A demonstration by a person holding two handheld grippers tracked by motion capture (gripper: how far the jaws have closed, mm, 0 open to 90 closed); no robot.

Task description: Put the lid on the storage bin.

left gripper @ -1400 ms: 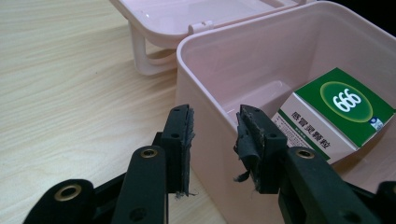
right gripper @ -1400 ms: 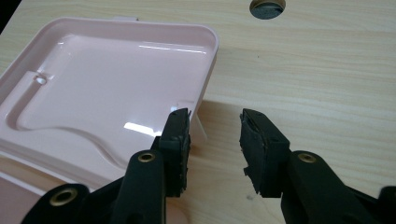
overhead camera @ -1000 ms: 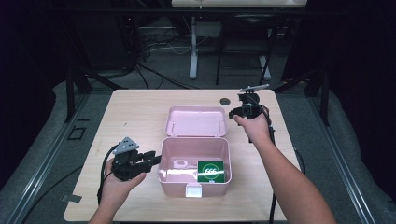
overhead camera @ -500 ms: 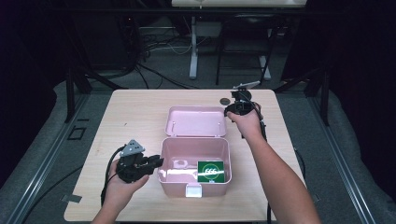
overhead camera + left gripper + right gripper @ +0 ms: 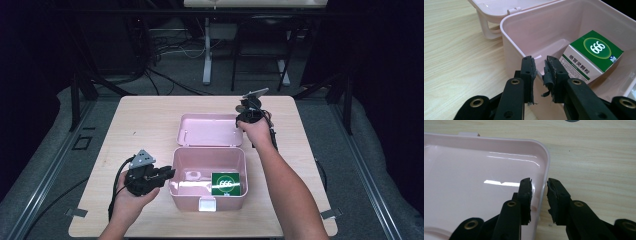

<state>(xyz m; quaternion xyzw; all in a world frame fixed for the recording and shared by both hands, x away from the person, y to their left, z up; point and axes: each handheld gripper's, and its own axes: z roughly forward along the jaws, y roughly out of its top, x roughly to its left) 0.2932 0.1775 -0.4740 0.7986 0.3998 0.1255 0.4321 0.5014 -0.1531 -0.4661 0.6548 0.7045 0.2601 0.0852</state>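
An open pink box (image 5: 181, 161) sits mid-table, its lid (image 5: 210, 130) lying flat behind it. A green and white carton marked 666 (image 5: 226, 184) (image 5: 594, 55) lies inside at the right. My left gripper (image 5: 170, 173) (image 5: 539, 62) straddles the box's left wall (image 5: 524, 27). Its jaws have just been closing and now pinch the rim. My right gripper (image 5: 241, 120) (image 5: 539, 183) hangs over the lid's right edge (image 5: 545, 157). One jaw is inside the lid and one outside. They have been closing, and a little gap still shows.
A white latch (image 5: 206, 204) is on the box's front wall. A dark round thing (image 5: 573, 120) lies on the wood beyond the lid. Bare tabletop (image 5: 145, 125) spreads left of the box and along the front edge. Cables trail from both grippers.
My right hand has moved left and down from beside the lid onto its right edge. My left hand has stayed at the box's left wall.
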